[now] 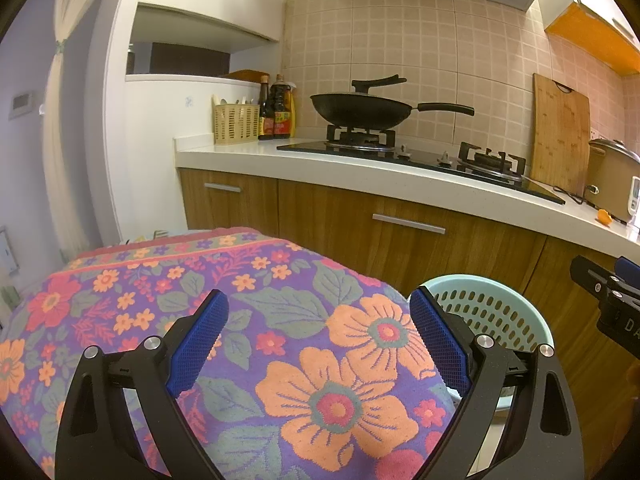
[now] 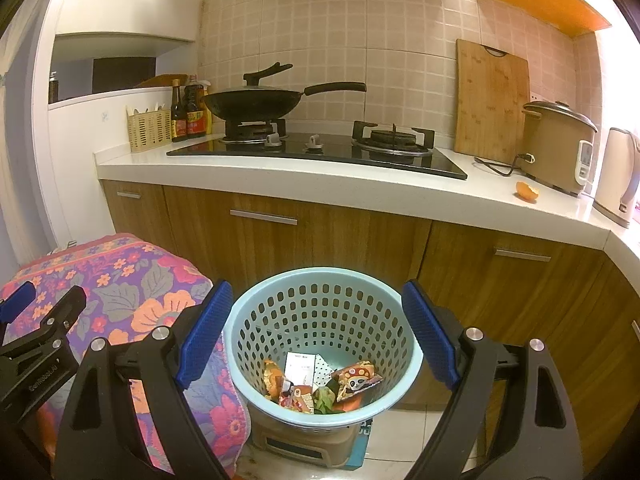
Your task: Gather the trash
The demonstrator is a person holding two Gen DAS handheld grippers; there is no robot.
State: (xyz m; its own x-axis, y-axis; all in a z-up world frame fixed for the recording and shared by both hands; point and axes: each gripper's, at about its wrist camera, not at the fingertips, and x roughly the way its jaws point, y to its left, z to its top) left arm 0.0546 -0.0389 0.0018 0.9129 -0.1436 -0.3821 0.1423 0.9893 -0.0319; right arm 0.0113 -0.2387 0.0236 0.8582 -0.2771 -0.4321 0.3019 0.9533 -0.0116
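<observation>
A light blue perforated basket (image 2: 324,312) stands below the counter and holds several wrappers, a paper slip and food scraps (image 2: 320,380). My right gripper (image 2: 316,332) is open and empty, hovering above the basket's mouth. An orange peel (image 2: 527,191) lies on the white counter (image 2: 360,192) near the rice cooker; it also shows in the left wrist view (image 1: 604,217). My left gripper (image 1: 318,340) is open and empty over a floral cloth (image 1: 240,320), with the basket (image 1: 492,312) to its right.
A black wok (image 2: 252,104) sits on the gas hob (image 2: 320,152). A cutting board (image 2: 492,100), rice cooker (image 2: 560,144) and kettle (image 2: 618,176) stand at the right. Sauce bottles (image 2: 188,112) and a yellow cutlery basket (image 2: 149,128) stand at the left. The basket rests on a beige box (image 2: 300,440).
</observation>
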